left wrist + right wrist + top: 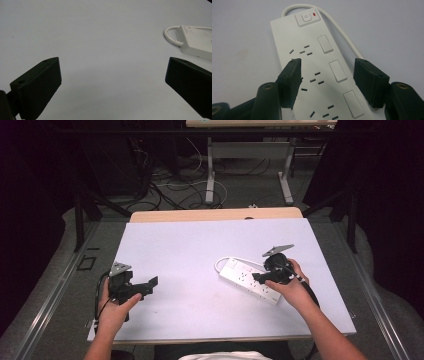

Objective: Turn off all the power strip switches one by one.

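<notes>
Two grippers in play: left gripper [150,285] sits at about 8 o'clock on the table [190,245], jaws spread wide with bare white surface between them in the left gripper view, pinching nothing. Right gripper [259,278] is at about 4 o'clock, directly over the power strip [245,279]; in the right gripper view its two jaws stand apart, one over the strip's left edge near the sockets, one just off the right edge by the cable [342,32], strip body between them, contact unclear. One power strip, white, lying flat at 4 o'clock of the table, long axis running roughly 10 to 4 o'clock in the high view. Counted in the right gripper view: one main switch [306,18] at the far end, one red indicator light [314,14] just beside it, three white rocker switches [325,44] in a row along the right side, four socket slot groups visible along the left, nearest one cut off. One white cable, looping out of the switch end and curving back along the right side. In the left gripper view the strip's switch end and cable loop show at 2 o'clock, well apart from those jaws. Two hands, one per gripper.
</notes>
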